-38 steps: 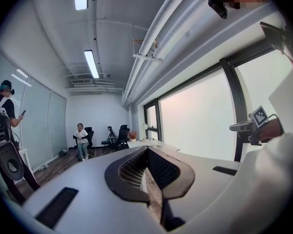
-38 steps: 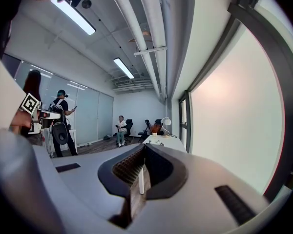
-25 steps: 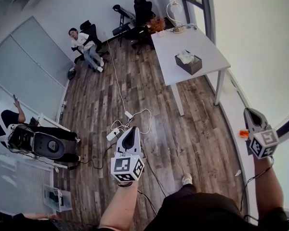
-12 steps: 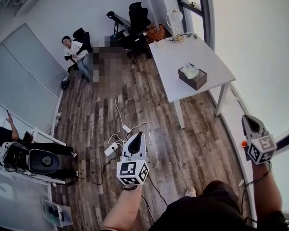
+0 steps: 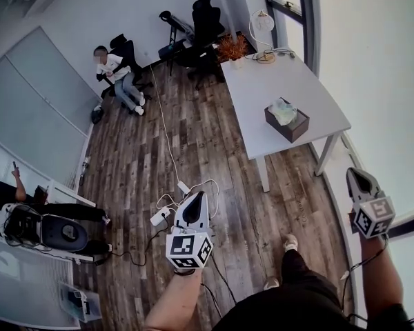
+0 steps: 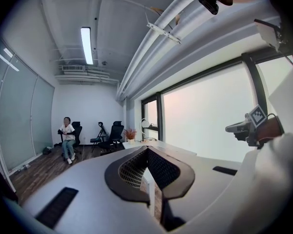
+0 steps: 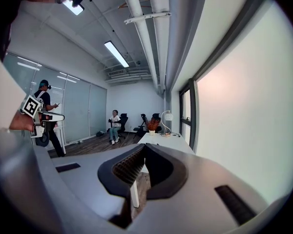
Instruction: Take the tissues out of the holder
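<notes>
Approach step: I'm holding both grippers out empty, tissues not yet touched.
My left gripper (image 5: 197,197) and right gripper (image 5: 352,174) are both showing jaws pressed together on nothing. The tissues (image 5: 283,109) are sitting in the dark holder (image 5: 292,127) on the white table (image 5: 262,92), well apart from both grippers, ahead to my right. Judging next: close the gap, open one gripper, pinch the top tissue.
</notes>
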Demonstrator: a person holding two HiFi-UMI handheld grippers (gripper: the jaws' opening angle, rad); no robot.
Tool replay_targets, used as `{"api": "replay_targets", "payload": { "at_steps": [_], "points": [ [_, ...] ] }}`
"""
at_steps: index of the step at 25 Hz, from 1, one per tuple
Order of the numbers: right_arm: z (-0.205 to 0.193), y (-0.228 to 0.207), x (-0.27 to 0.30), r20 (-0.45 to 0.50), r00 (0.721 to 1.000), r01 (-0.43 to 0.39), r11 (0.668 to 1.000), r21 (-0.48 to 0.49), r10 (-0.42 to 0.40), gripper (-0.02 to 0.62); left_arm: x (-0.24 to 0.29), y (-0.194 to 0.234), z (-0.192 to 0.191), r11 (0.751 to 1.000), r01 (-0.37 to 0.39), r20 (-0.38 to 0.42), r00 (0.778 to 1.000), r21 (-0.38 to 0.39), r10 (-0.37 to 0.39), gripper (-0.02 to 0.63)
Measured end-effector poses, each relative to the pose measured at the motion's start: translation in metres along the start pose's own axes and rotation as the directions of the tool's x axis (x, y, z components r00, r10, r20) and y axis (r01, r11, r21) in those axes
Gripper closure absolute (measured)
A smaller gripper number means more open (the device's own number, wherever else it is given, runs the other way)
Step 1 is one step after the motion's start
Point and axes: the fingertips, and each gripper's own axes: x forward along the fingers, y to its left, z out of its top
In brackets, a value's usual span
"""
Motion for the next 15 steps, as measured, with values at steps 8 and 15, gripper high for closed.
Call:
{"api": "replay_targets", "payload": {
  "at_steps": [8,15],
  "points": [
    [0.013,-0.035,0.091,0.0,0.998,-0.056,0.998,0.019,0.056,0.592,0.073,0.014,0.018,0.999,-0.045,-0.012,0.999,0.011,0.046,0.601],
    [0.025,-0.067,0.161,-0.007,0.993,-0.119,0.992,0.034,0.12,0.592,0.139,0.012,0.042,0.997,-0.08,-0.011,0.997,0.021,0.08,0.601]
  ]
}}
